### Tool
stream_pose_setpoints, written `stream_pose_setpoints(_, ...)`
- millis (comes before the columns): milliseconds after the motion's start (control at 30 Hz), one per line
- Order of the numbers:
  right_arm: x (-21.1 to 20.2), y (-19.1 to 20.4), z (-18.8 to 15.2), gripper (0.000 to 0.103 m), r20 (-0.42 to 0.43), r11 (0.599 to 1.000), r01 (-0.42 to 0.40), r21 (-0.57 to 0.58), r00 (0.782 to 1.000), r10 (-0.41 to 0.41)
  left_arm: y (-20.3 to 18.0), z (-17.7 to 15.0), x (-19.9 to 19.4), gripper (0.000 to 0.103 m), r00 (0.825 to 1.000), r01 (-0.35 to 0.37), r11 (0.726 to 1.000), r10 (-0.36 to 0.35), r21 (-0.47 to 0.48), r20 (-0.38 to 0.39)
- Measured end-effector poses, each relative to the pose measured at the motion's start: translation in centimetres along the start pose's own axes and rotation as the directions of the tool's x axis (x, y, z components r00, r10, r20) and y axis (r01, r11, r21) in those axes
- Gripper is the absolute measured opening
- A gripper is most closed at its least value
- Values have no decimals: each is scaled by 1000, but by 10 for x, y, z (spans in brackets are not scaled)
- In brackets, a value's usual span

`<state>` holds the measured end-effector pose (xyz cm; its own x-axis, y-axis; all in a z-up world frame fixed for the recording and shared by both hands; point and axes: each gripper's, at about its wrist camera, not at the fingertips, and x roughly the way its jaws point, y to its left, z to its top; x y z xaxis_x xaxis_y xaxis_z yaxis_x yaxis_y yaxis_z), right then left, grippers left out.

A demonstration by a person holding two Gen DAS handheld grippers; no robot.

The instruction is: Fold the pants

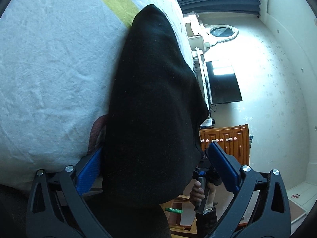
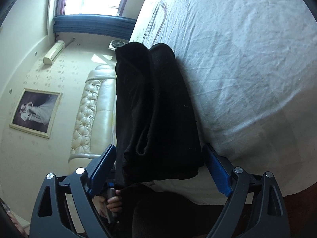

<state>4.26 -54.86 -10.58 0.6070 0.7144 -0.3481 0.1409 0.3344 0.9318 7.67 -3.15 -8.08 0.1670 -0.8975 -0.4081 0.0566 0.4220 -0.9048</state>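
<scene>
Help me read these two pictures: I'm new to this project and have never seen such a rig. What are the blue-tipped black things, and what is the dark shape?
No robot here: a person holds a two-finger tool in each hand, and a fisheye camera on each tool looks forward along its fingers. One picture is from the left gripper, the other from the right gripper. The blue pads are the fingertips. The dark shape is a pair of black pants, lying along the edge of a bed with a pale sheet. In both views the jaws stand wide apart on either side of the cloth, so neither seems to be pinching it. The hand low in the left view holds the other tool.
</scene>
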Motion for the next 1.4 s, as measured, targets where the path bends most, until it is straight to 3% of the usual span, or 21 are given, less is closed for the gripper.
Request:
stream_pose_setpoints(67,-1,-3,-1,87,8,1000,-16,14,1000,16,-2,-3,-1,101,1000,5,999,-5,37,3)
stream_pose_setpoints(200,4,7,-5,87,-4,998,38,-47,999,-38,-9,-2,2,101,999,-29,997,30,75,-11)
stream_pose_setpoints(300,6,12,-6,67,-6,989,127,-76,992,-128,-5,4,1,100,1000,-2,999,3,39,-30)
stream_pose_setpoints(333,4,11,-5,55,-5,986,146,-78,989,-147,-3,5,1,100,999,7,1000,-7,24,-33)
stream_pose_setpoints(367,3,8,-6,48,-5,987,141,-74,990,-142,-1,6,1,90,999,-5,1000,5,12,-37)
stream_pose_setpoints(400,2,7,-7,46,-3,988,133,-74,991,-133,2,6,0,63,998,-50,999,50,0,-37)
stream_pose_setpoints(433,3,8,-9,45,1,988,134,-80,991,-135,7,5,-1,54,995,-88,996,88,-11,-41)
stream_pose_setpoints(700,3,8,-10,44,2,988,136,-77,991,-136,0,5,-4,34,993,-114,993,115,37,-27)
stream_pose_setpoints(1000,10,17,-13,44,12,989,131,-75,991,-131,-14,6,-8,30,984,-177,980,179,92,-13)
stream_pose_setpoints(1400,47,33,-14,44,-41,989,119,-88,992,-123,-2,8,-37,30,979,-204,977,202,64,35)
